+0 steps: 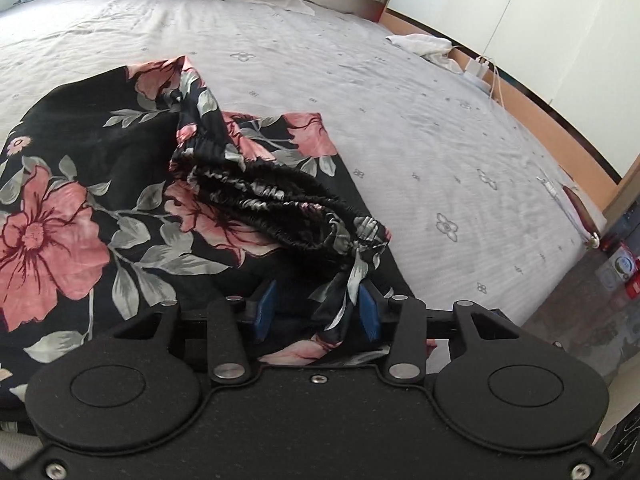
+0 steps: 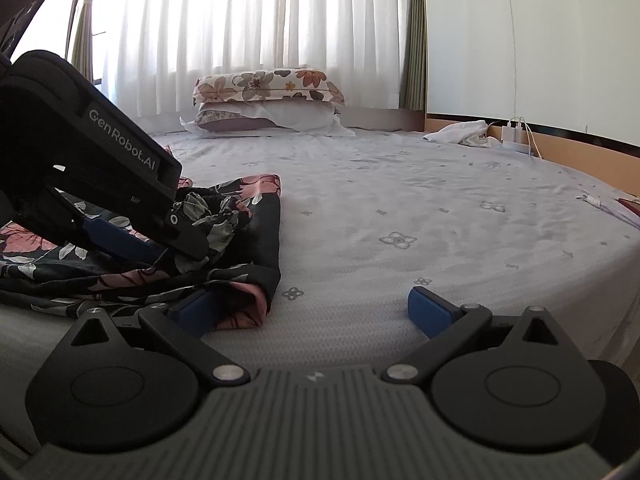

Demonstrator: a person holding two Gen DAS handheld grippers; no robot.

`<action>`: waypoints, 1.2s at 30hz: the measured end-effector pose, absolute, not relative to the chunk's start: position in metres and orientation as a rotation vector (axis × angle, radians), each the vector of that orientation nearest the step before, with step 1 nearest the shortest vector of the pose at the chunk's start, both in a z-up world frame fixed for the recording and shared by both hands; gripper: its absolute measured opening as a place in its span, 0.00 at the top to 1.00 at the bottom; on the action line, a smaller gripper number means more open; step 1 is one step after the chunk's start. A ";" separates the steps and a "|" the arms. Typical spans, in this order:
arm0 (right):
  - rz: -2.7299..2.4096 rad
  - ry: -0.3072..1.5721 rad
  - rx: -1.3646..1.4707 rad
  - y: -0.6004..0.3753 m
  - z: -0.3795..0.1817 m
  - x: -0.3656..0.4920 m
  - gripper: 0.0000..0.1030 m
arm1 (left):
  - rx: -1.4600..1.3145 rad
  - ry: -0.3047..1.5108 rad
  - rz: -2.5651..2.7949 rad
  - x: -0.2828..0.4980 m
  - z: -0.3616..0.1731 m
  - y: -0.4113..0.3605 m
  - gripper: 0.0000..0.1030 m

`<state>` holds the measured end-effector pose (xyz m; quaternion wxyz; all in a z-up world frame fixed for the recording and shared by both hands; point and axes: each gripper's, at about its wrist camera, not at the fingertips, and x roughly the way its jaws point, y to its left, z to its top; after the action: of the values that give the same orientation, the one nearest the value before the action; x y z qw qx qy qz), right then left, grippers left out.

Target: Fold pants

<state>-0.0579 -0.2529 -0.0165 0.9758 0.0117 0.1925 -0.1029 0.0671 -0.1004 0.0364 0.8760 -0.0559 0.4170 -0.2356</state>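
Checking grips: my left gripper [image 1: 316, 312] stands part open around the pants' [image 1: 120, 184] drawstring, pads not pressing; my right gripper [image 2: 308, 312] gapes wide, empty, beside the folded edge. One pair of pants lies bunched on the bed [image 1: 400, 128]; two pillows [image 2: 268, 100]. Risk: the drawstring snags a pad on withdrawal, dragging the fold apart.

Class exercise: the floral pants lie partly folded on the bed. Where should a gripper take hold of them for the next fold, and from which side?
Probably the bunched elastic waistband of the floral pants: it stands up in a thick ridge, so jaws can close across it. Come from the near bed edge, where the left gripper already sits, jaws apart around the drawstring. The flat legs offer less to pinch.
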 end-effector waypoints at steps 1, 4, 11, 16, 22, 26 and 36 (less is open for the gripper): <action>-0.203 0.391 0.028 -0.254 -0.015 -0.059 0.00 | -0.116 0.872 -0.487 0.066 0.037 -0.098 0.59; -0.166 0.405 0.060 -0.259 -0.008 -0.065 0.00 | -0.088 0.855 -0.450 0.063 0.039 -0.102 0.59; -0.114 0.372 0.155 -0.278 0.020 -0.081 0.00 | -0.081 0.814 -0.388 0.056 0.051 -0.084 0.50; -0.094 0.322 0.203 -0.287 0.043 -0.061 0.00 | -0.064 0.765 -0.413 0.037 0.063 -0.062 0.17; 0.038 0.401 0.171 -0.262 0.049 0.004 0.00 | -0.086 0.657 -0.289 0.008 0.072 -0.012 0.17; 0.053 0.478 0.065 -0.231 0.036 0.042 0.05 | -0.077 0.617 -0.120 0.006 0.070 0.018 0.25; 0.019 0.611 0.231 -0.243 0.032 0.032 0.72 | -0.033 0.649 -0.044 0.007 0.041 0.036 0.31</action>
<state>0.0321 -0.2430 0.0321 0.9471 0.1136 0.3000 0.0095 0.0067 0.0359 0.0410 0.9475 -0.0160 0.3186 -0.0214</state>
